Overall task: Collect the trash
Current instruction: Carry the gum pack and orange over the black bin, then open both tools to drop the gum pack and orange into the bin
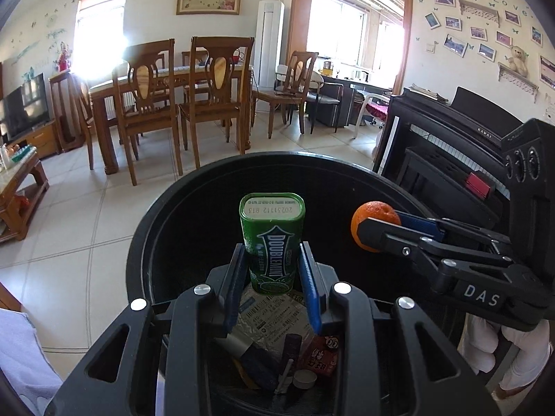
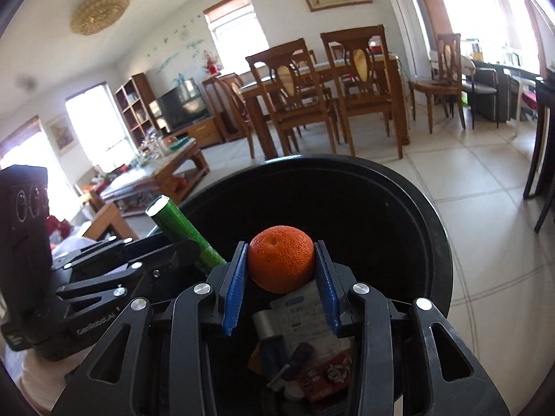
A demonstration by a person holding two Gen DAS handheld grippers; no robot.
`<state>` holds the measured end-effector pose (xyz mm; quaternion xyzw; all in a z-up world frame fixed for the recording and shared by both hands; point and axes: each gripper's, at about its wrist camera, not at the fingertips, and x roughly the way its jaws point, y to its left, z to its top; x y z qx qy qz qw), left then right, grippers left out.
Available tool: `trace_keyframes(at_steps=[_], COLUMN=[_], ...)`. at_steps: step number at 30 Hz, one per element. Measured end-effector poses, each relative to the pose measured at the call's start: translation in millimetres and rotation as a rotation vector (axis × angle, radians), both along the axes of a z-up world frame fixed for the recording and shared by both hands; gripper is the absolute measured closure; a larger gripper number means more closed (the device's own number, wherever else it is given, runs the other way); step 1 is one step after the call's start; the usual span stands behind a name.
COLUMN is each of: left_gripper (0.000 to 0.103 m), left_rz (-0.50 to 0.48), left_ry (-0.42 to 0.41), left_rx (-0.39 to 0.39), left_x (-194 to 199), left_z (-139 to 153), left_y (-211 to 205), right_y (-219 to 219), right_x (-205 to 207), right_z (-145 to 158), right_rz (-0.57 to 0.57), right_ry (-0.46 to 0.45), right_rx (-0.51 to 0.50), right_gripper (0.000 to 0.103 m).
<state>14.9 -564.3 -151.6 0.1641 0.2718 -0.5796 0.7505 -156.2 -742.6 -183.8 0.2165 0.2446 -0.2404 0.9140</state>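
My left gripper [image 1: 272,260] is shut on a green Doublemint tin [image 1: 272,242], held upright over the mouth of a round black bin [image 1: 156,228]. The same tin [image 2: 180,232] shows as a green slab in the right wrist view, at the left beside the bin [image 2: 433,242]. My right gripper [image 2: 281,267] is shut on an orange mandarin [image 2: 281,263], also above the bin's opening. In the left wrist view the mandarin [image 1: 373,215] and right gripper [image 1: 385,227] hang at the right over the bin. Papers, wrappers and small caps [image 1: 277,339] lie at the bin's bottom.
The bin stands on a pale tiled floor [image 1: 86,225]. A wooden dining table with chairs [image 1: 180,97] is behind it, a low coffee table [image 2: 156,176] to the left, a black piano [image 1: 451,145] to the right. A gloved hand [image 1: 520,357] holds the right gripper.
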Motion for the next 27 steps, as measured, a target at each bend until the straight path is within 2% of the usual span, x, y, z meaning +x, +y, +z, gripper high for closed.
trace_keyframes(at_steps=[7, 16, 21, 23, 27], left_gripper=[0.072, 0.072, 0.071, 0.071, 0.071], left_rz=[-0.008, -0.021, -0.026, -0.022, -0.02], left_ry=[-0.004, -0.003, -0.007, -0.009, -0.011], left_rx=[0.025, 0.046, 0.054, 0.05, 0.047], left_x=[2, 2, 4, 4, 3], left_z=[-8, -9, -8, -7, -7], left_y=[-5, -12, -15, -15, -14], right_y=[-4, 1, 8, 8, 7], right_x=[4, -2, 1, 1, 1], right_z=[-9, -13, -2, 0, 1], right_rz=[-0.027, -0.026, -0.034, -0.041, -0.05], right_ry=[0.031, 0.034, 0.038, 0.035, 0.033], right_rx=[-0.063, -0.067, -0.065, -0.065, -0.06], right_gripper=[0.065, 0.064, 0.062, 0.052, 0.049])
